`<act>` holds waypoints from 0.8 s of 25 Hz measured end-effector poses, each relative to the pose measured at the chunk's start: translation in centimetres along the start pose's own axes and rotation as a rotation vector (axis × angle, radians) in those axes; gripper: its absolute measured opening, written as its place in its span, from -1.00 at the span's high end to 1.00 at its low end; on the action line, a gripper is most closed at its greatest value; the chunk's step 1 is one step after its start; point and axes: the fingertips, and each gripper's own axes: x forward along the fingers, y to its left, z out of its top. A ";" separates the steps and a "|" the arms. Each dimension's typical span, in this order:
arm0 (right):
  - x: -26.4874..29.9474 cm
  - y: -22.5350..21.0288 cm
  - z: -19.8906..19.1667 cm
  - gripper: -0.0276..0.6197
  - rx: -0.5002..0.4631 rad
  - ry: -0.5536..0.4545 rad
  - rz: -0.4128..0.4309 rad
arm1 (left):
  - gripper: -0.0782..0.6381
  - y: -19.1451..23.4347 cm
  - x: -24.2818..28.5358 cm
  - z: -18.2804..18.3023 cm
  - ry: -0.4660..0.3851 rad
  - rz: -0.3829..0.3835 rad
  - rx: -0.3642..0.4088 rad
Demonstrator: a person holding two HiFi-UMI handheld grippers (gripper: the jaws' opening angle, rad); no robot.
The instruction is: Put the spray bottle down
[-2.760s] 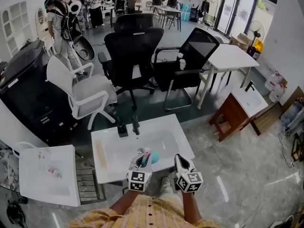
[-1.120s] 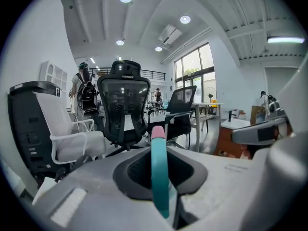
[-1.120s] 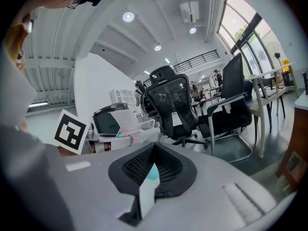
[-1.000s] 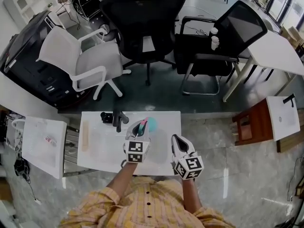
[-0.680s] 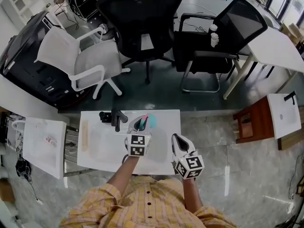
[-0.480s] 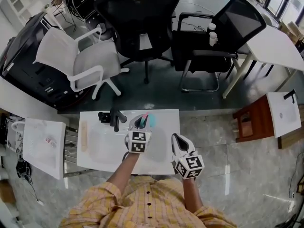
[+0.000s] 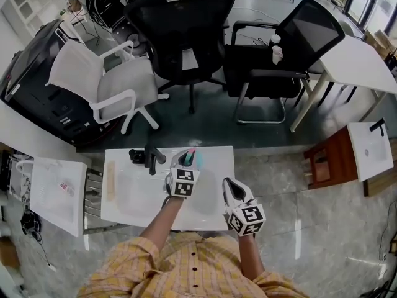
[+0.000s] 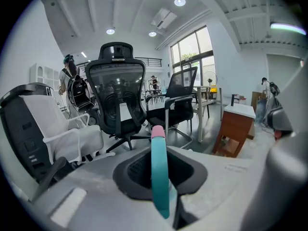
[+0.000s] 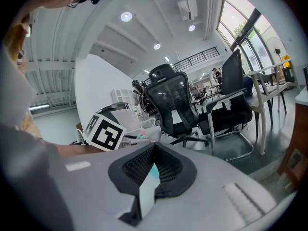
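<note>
Looking down from your head, you see what neither gripper view shows: both tongs over the white basin top (image 7: 122,202). The left tongs (image 7: 187,161) are clenched on the teal spray bottle (image 7: 195,159), and the right tongs (image 7: 230,185) hang just beside them, nearer you. The bottle juts ahead of the left jaws, its pink tip (image 7: 190,150) aimed away from you toward the black chair (image 7: 180,30). Your left gripper view alone shows the grip close up: the bottle is a narrow teal band between the jaws, its long axis along them, pink tip farthest out. Your right gripper view shows those jaws drawn together on nothing, with the left tongs off to their left.
</note>
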 end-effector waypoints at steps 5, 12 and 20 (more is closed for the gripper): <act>-0.2 0.1 0.0 0.91 -0.002 -0.003 -0.003 | 0.63 0.2 0.8 0.2 0.013 -0.009 -0.002; -0.8 -0.8 0.2 0.91 0.027 -0.014 -0.043 | 0.52 0.3 1.5 -0.1 0.031 -0.021 -0.033; -1.3 -0.5 0.4 0.91 0.023 -0.016 -0.055 | 0.33 0.6 0.8 0.2 0.023 -0.029 -0.067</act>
